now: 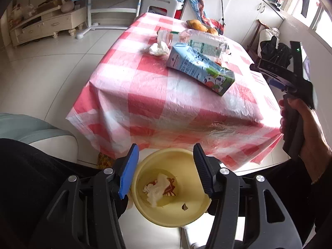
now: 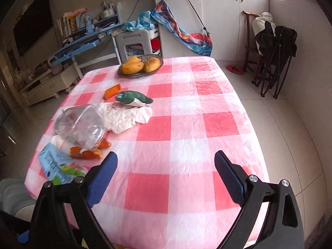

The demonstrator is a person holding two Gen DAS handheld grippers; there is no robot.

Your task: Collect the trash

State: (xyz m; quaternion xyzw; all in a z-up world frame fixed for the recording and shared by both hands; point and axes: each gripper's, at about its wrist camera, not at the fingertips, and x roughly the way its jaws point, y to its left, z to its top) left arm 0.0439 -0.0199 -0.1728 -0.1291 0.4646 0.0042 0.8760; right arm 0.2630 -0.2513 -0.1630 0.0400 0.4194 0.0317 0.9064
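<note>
My left gripper (image 1: 166, 147) hangs open over a yellow bin (image 1: 186, 213) on the floor, with nothing between its fingers. A white tissue (image 1: 157, 188) and a brown wrapper lie in the bin. On the pink checked table (image 1: 145, 95) lie a blue milk carton (image 1: 201, 70), a clear plastic bottle (image 1: 197, 39) and a crumpled tissue (image 1: 158, 48). My right gripper (image 2: 166, 154) is open and empty above the table's near side (image 2: 186, 145). To its left are the carton (image 2: 58, 166), the bottle (image 2: 81, 124), orange peel (image 2: 87, 152), white paper (image 2: 124, 116) and a green packet (image 2: 132, 99).
A basket of mangoes (image 2: 141, 65) stands at the table's far edge, with another peel (image 2: 112, 91) near it. A hand (image 1: 294, 112) holds the right tool over the table's right side. A white seat (image 1: 51, 141) is by my left; a folded chair (image 2: 276, 49) stands at the right wall.
</note>
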